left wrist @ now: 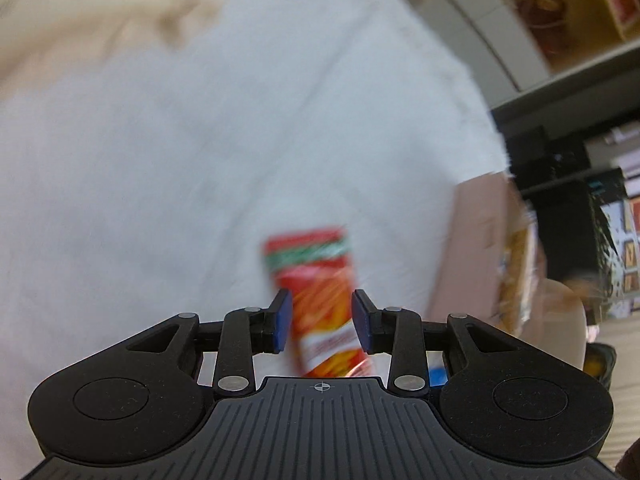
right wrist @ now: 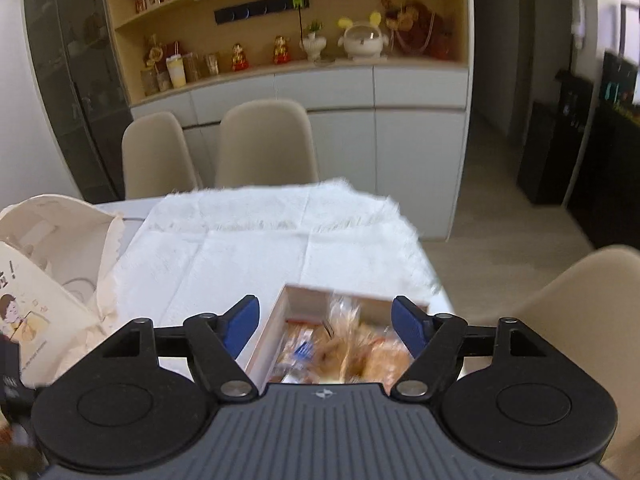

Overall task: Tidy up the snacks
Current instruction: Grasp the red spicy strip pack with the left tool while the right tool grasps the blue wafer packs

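i have the left tool (left wrist: 322, 320) pinching a red snack packet (left wrist: 320, 300) between its blue pads, lifted above the white cloth on the table (left wrist: 200, 160). the view is blurred, so i judge this is mid-carry. the cardboard box (left wrist: 476, 248) lies just to the right of the packet, with wrapped breads inside. my right tool (right wrist: 326, 326) hangs spread wide over that box (right wrist: 280, 320), holding nothing. next i would need to bring the packet over the box opening and release it there.

Home dining room: chairs (right wrist: 264, 140), ornament-filled shelving (right wrist: 288, 32).
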Tool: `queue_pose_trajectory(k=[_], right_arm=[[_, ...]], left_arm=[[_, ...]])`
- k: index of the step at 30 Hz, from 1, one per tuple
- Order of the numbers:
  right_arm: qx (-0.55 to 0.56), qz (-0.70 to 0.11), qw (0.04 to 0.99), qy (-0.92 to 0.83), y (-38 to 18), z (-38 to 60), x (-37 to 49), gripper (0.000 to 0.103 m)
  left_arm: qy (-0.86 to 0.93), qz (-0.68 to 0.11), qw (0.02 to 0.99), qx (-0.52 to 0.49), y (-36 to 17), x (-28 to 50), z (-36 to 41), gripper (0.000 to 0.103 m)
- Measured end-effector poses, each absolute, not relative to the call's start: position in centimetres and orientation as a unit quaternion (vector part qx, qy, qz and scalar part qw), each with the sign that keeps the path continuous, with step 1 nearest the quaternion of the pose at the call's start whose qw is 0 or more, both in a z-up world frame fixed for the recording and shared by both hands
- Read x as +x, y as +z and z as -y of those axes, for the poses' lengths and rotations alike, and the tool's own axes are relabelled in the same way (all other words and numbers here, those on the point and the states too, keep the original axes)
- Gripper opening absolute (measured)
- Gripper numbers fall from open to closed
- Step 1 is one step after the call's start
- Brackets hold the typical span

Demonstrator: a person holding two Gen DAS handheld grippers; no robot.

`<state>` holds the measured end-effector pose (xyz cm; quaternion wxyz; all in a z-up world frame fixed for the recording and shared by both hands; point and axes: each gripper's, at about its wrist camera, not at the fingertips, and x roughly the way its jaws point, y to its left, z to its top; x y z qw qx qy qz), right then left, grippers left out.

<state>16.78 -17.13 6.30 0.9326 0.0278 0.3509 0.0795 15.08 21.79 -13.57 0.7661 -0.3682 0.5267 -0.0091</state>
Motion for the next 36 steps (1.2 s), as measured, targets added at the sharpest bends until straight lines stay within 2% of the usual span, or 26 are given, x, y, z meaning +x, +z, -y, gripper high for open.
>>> queue_pose_trajectory(k=[6,11,15,19,23,28,32,36], right_arm=[[0.015,-0.386,0.921,0.060,2.0,17.5,15.3,0.074],[0.006,-0.425,0.901,0.083,-2.6,17.0,11.4,0.074],[0.020,-0.474,0.875,0.097,-7.1,16.2,8.4,0.074],[-0.021,-0.497,0.861,0.102,-10.2,14.8,5.9,0.074],[-0.047,-0.484,0.869,0.091,-10.9,14.2,3.8,0.074],[-0.036,-0.484,0.871,0.079,-11.2,15.1,3.4,0.074],[-0.018,-0.489,0.869,0.067,-11.2,16.1,4.1,0.074],[-0.015,-0.496,0.865,0.072,-11.6,16.5,4.5,0.074]], left_arm=[[-0.014,-0.516,0.770,-0.375,-14.7,14.3,-21.3,0.036],[-0.044,-0.524,0.785,-0.328,-14.0,17.2,-18.1,0.037],[-0.079,-0.530,0.817,-0.213,-13.3,19.0,-13.5,0.038],[-0.109,-0.535,0.832,-0.098,-11.9,18.4,-9.8,0.040],[-0.143,-0.506,0.851,-0.016,-9.6,15.9,-7.4,0.040],[-0.161,-0.536,0.827,0.038,-11.2,15.2,-5.0,0.041],[-0.179,-0.526,0.831,0.034,-11.6,14.7,-4.5,0.062],[-0.133,-0.520,0.844,0.012,-11.3,15.4,-5.6,0.056]])
